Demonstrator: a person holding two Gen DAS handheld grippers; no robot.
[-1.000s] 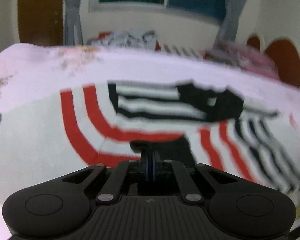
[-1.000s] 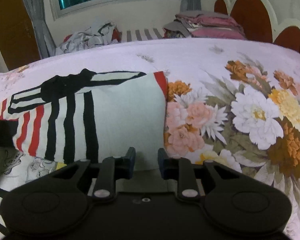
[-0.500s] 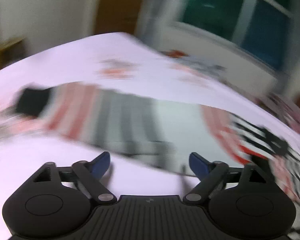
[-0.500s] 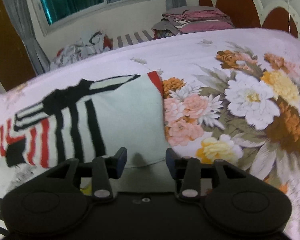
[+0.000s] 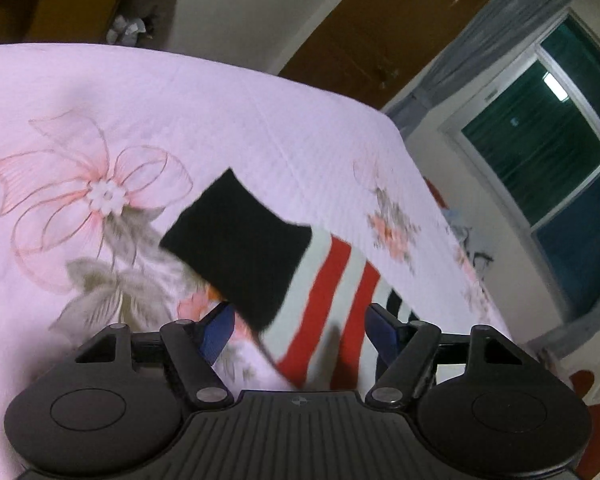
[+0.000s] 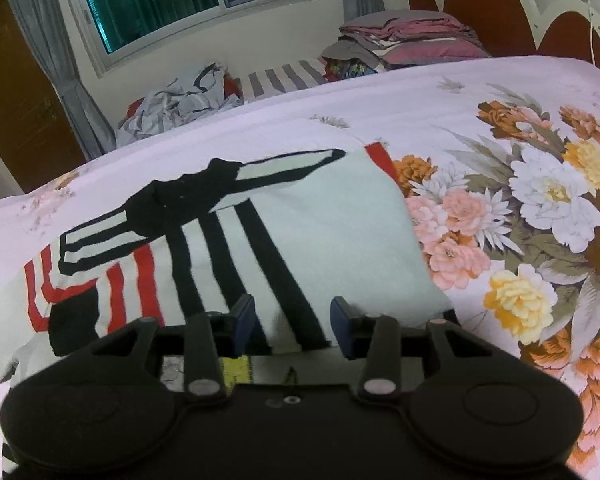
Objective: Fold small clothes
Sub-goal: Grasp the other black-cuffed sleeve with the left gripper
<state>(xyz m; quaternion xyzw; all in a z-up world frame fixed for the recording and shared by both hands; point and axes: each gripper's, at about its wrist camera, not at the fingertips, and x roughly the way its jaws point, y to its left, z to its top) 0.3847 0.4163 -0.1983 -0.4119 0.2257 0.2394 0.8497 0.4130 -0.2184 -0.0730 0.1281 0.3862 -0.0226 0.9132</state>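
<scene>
While the left gripper (image 5: 298,330) narrows over the black cuff (image 5: 240,248), the fold waits on a clean bite.
Shirt (image 6: 228,248) lies flat on the bed (image 6: 440,92), cuff at its outer end. Left jaws are closing, cuff's corner and red stripes between them, nothing pinched yet. Right gripper (image 6: 292,320) hangs part open over the shirt's near hem, empty. Best to take the cuff edge alone, clear of the bed, and carry it flat across the shirt.
</scene>
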